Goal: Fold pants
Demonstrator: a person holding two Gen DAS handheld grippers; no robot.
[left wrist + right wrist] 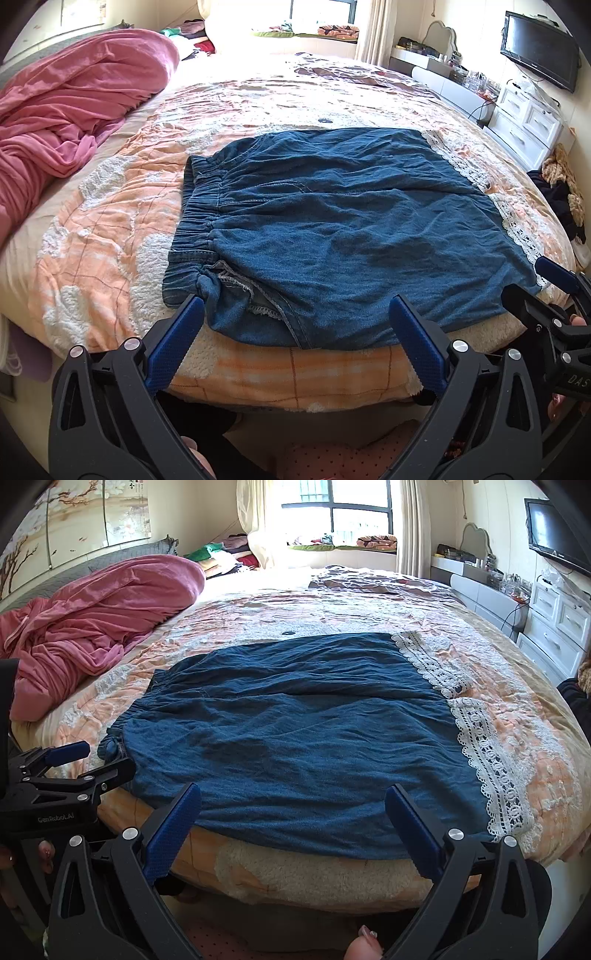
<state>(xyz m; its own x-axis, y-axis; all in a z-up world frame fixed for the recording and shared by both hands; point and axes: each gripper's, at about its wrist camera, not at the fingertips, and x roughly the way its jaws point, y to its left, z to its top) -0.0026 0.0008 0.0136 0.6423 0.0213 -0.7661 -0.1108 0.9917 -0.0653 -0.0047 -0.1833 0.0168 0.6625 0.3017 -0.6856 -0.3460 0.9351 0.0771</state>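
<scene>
Blue denim pants (332, 229) with white lace hems (484, 753) lie flat on the bed, elastic waistband (195, 221) to the left, legs to the right, one leg beside the other. My left gripper (295, 314) is open and empty, just off the near edge of the pants by the waistband end. My right gripper (291, 805) is open and empty at the near edge toward the hems. The pants also show in the right wrist view (295, 731). Each gripper appears at the side of the other's view: right gripper (554, 291), left gripper (92, 760).
The bed carries an orange and white quilt (110, 229). A crumpled pink blanket (74, 96) lies at the far left. White drawers (524, 118) and a wall television (539, 51) stand to the right. The bed's near edge (314, 878) drops off just before the grippers.
</scene>
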